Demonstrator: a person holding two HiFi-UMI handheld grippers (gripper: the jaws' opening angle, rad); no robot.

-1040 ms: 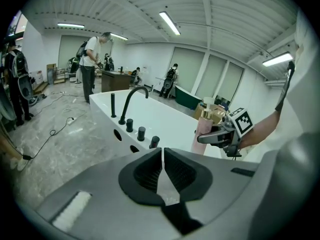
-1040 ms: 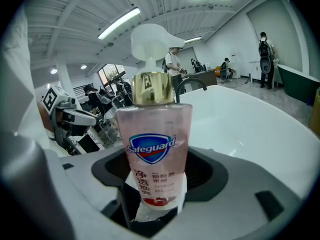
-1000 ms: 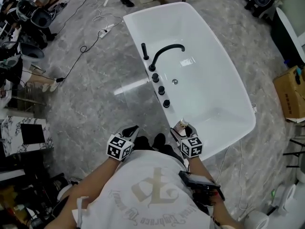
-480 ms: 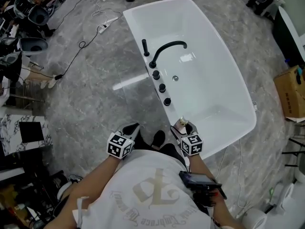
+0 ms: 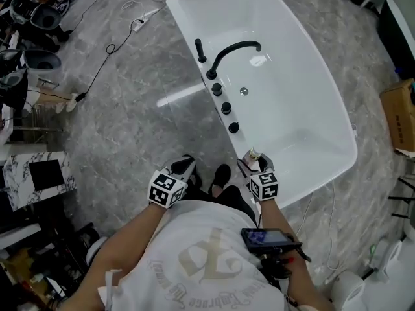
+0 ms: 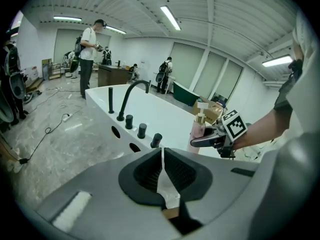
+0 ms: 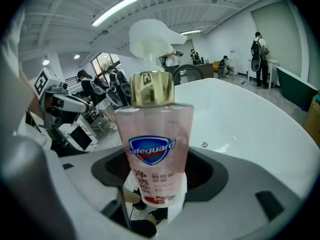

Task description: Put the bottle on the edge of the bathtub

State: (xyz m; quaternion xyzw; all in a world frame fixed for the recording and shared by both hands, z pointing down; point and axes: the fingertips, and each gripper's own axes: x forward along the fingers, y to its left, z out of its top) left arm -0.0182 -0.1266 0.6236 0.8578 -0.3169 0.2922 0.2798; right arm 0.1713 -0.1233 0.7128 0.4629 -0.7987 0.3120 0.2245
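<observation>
In the head view most of the bottle [image 5: 254, 155] is hidden behind my right tongs [image 5: 253, 164] and their marker cube [image 5: 263, 186]. Only the pump top and a little of the pink body show, so I cannot tell whether its base touches the bathtub [image 5: 305, 57] or hangs just above the near rim. From the camera on the right tongs the bottle fills the middle. It stands upright, clear pink with a gold collar, a white pump and a blue Safeguard label, and its foot is cut off from sight down between the dark pads that clamp it on both sides. My left tongs [image 6: 162, 160] are closed, pad against pad, with nothing held. In the head view they hang over the grey floor [image 5: 130, 128] just left of the tub, near my dark shoes [image 5: 220, 173]. Both forearms reach forward from my body, with the cubes facing up. The right tongs sit at the tub's near left edge, just beyond the last of the black knobs [image 5: 233, 127] that run down from the curved black tap [image 5: 230, 50].
</observation>
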